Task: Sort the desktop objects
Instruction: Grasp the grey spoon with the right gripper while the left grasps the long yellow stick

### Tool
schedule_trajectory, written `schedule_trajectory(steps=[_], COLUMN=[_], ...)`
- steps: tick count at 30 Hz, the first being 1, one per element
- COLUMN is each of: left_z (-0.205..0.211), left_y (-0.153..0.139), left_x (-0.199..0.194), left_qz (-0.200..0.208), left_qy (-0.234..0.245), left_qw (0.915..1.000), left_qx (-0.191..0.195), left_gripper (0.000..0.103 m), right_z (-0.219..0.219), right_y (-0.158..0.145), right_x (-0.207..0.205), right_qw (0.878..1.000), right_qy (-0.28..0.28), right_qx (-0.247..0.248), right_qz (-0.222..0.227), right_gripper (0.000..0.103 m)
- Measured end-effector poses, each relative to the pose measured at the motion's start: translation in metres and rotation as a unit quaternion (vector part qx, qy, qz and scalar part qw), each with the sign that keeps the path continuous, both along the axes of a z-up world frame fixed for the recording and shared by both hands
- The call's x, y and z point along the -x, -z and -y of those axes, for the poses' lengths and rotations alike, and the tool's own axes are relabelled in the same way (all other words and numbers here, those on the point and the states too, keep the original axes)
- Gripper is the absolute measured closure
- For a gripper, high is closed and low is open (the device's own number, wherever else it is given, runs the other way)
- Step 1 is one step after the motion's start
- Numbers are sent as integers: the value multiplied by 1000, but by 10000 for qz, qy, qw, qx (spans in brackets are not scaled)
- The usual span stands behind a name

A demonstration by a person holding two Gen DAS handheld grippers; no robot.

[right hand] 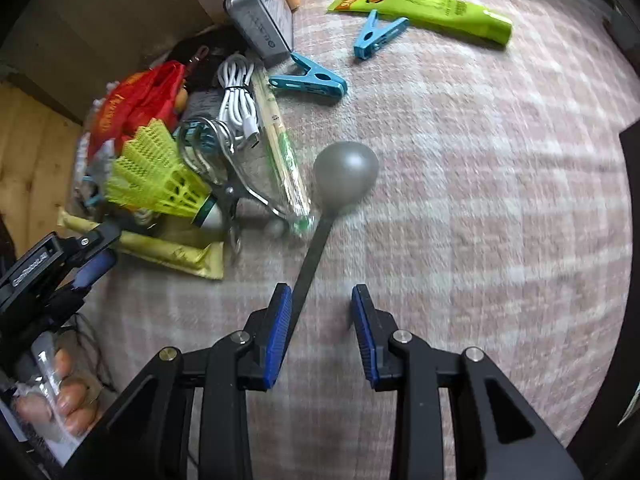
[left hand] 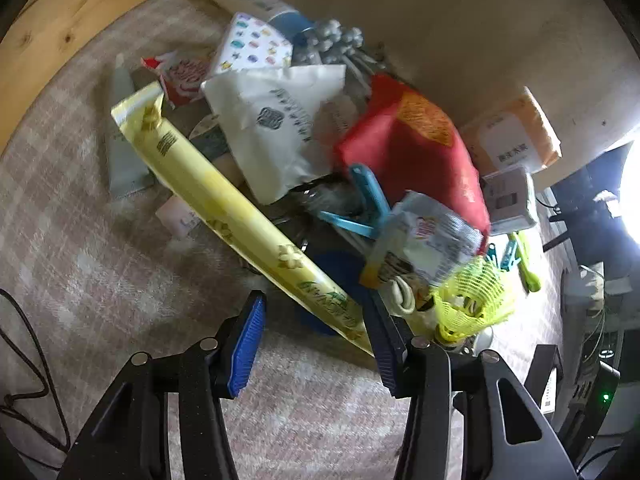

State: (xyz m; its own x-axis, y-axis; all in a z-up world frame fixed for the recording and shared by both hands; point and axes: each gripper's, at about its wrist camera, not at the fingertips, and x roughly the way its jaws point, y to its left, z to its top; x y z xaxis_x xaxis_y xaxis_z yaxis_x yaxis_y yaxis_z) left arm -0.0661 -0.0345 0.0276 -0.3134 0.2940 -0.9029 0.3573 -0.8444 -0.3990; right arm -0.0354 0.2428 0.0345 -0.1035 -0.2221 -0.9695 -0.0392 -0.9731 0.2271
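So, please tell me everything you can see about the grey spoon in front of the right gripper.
The spoon has a round, matte grey bowl and a thin, dark, flat handle; the material looks like metal or plastic, I cannot tell which. It lies on the pink checked cloth, bowl away from the right gripper, apart from the pile. The handle runs back between the open fingers, close beside the left finger; whether they touch is unclear. The bowl is slightly blurred.
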Motion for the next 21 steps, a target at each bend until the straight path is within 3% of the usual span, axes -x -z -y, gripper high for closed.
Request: schedule_trajectory(steps=[3,9,16,21], left_z=[1,5,9,8], left_y=[5,9,10,9], left_x=[-1,-8,-23,-39], left_qz=[32,-45,-135,-190], left_qy=[-58,-156,-123,25], left_qw=[10000,9998,9995,9996], left_qx=[-30,-134,-246,-212], left_gripper=[67,75,84,89], right_z=[11,24,19,0], right_y=[-2,-4,-5,-6], right_x=[6,10,-1,-14], right_qw=[9995,9971,9915,9910], right_qy=[-113,-375,-917,-1016], right_qx=[-290,-663,-921,-856], right_qz=[-80,-36,43,152], right_gripper=[70,70,93,95])
